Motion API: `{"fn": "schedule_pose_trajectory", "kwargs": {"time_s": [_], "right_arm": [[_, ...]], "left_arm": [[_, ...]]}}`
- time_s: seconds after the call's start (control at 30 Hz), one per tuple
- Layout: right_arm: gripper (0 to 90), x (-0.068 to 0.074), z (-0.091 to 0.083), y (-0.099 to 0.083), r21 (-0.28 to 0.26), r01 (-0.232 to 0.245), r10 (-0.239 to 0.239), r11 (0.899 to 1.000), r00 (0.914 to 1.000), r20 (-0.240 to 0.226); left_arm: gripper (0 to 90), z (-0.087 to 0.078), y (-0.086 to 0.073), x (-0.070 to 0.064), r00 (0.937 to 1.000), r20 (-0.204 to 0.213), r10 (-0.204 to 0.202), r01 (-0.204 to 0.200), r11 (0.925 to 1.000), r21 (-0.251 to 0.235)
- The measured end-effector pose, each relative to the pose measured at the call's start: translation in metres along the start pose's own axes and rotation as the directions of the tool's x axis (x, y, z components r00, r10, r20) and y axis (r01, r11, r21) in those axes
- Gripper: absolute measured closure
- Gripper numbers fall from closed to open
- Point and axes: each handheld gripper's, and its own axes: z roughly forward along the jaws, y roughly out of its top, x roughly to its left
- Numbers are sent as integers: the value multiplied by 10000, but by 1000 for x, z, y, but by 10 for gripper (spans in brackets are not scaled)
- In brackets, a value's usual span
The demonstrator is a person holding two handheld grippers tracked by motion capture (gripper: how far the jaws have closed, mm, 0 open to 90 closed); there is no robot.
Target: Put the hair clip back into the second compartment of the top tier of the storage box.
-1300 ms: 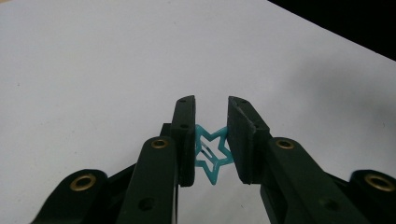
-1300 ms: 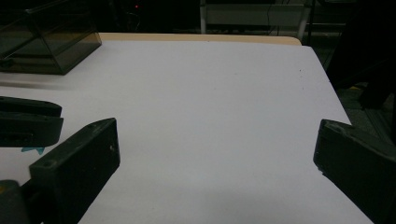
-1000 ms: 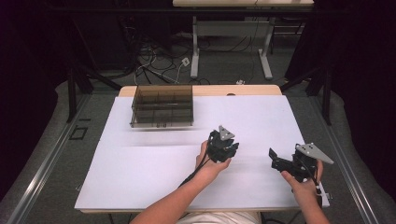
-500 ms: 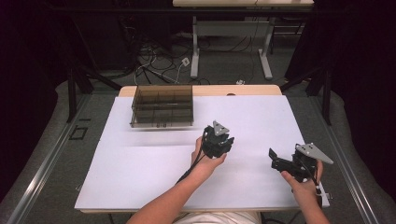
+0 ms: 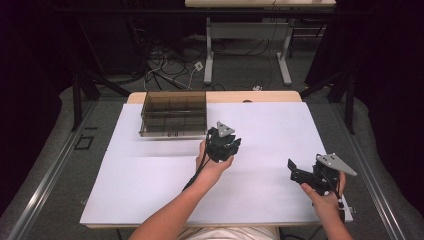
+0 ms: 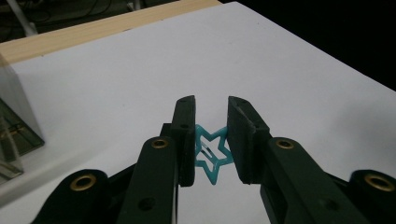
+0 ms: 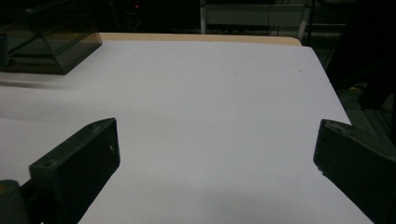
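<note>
Left gripper (image 6: 211, 116) clamped on a small teal star-shaped clip (image 6: 211, 155), raised over the white table (image 5: 270, 130), just right of the smoky compartment box (image 5: 173, 114); height above the surface unclear. Right gripper (image 7: 215, 158) spread wide, empty, near the right edge.

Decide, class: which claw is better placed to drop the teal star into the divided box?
Left. The left claw already grips the teal star and sits beside the divided box. The right claw is open, empty and farther off.
</note>
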Motion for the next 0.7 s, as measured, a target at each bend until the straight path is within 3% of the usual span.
{"fn": "schedule_pose_trajectory", "kwargs": {"time_s": [0.7], "right_arm": [[1,1,0,0,34,-32,32,10000,10000,11]], "left_arm": [[733,-20,7,34,9961,-676,-573,554,9980,-303]]}}
